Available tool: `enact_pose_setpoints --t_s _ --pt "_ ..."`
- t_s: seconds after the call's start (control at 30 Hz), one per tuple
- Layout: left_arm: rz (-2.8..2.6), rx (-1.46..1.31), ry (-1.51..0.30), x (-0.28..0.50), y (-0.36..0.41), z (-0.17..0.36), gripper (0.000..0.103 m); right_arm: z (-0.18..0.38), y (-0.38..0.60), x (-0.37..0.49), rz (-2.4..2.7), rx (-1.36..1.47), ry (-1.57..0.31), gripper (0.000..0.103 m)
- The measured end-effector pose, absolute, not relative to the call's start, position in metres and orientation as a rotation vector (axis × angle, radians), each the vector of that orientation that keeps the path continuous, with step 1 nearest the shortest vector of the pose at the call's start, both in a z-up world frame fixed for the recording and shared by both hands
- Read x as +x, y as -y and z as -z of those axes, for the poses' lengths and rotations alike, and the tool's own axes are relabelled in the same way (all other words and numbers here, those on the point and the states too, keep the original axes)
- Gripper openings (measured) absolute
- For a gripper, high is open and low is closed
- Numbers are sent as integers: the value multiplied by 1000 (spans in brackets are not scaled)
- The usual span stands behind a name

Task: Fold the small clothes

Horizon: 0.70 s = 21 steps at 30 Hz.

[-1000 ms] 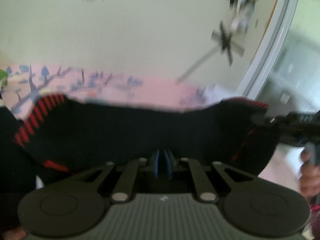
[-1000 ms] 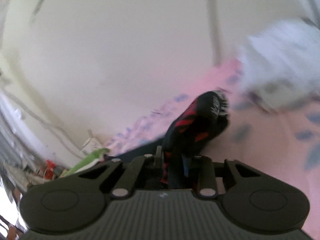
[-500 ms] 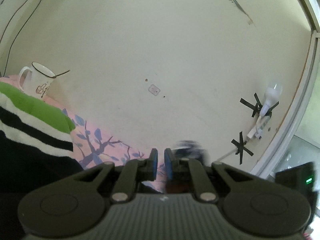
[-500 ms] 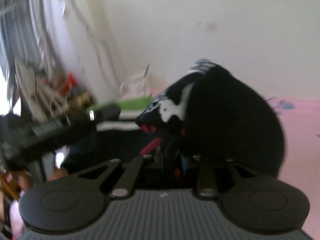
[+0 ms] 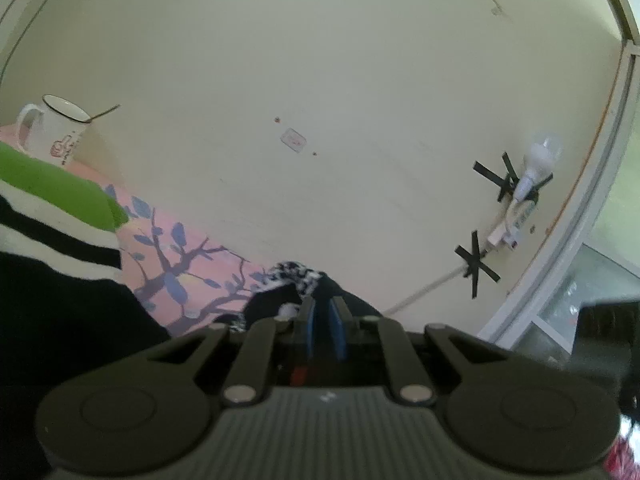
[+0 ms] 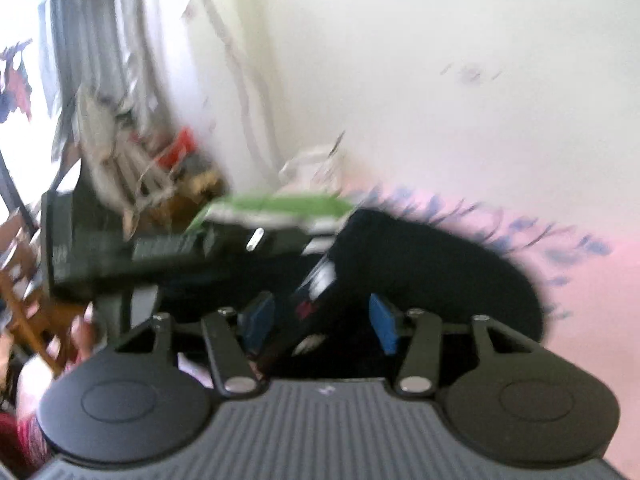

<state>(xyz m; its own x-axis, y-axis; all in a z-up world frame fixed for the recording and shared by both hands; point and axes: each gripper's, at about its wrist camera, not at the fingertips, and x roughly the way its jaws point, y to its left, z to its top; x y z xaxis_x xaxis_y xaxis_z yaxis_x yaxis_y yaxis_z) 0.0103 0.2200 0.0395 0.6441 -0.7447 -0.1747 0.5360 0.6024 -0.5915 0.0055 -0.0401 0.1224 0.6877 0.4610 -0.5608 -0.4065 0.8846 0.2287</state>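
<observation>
left gripper clenched just behind black sock, right gripper jaws just opening, released over sock, pink sheet beneath

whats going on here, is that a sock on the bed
A person with a handheld tool in each hand is folding small clothes on a pink floral sheet. The right tool has just been opening, its pads clear of the black sock bunched between them. The left tool is shut right behind the same sock, apparently gripping nothing. A green striped garment and a white mug sit further left.
</observation>
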Motion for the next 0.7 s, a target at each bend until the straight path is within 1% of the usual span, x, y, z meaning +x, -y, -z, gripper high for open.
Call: enact_pose_setpoints --t_s 0.03,0.07,0.1,0.2,0.27,0.3,0.33,0.37,0.43,0.6,0.67,0.7 --pt "773 -514 -436 10 -217 -40 10 -128 47 10 -454 85 -636 32" --pt "776 -497 -441 9 -213 -40 10 -130 49 16 -431 84 -635 31" --pt "776 -477 -448 9 -209 -39 10 -129 54 23 -419 94 -642 27" --pt "769 -412 -488 11 -195 -36 10 -111 56 62 -412 126 -713 24" --pt "767 -383 -534 17 -187 -31 10 -88 55 88 -440 153 -813 23" --pt "754 -361 -564 20 -183 -28 10 -76 51 96 -447 149 -858 9" --pt "724 -323 -613 25 -176 -22 9 -63 48 103 -414 107 -879 0" --pt "706 -299 -659 31 -171 -17 7 -53 44 104 -393 72 -878 0" --pt "707 -304 -696 36 -168 -11 5 -51 48 105 -391 115 -875 0" --pt "721 -301 -647 32 -174 -12 6 -53 50 98 -368 116 -856 0" --pt "720 -320 -611 29 -180 -15 8 -62 56 89 -369 150 -811 1" --pt "718 -335 -600 29 -184 -16 9 -68 64 82 -372 195 -783 17"
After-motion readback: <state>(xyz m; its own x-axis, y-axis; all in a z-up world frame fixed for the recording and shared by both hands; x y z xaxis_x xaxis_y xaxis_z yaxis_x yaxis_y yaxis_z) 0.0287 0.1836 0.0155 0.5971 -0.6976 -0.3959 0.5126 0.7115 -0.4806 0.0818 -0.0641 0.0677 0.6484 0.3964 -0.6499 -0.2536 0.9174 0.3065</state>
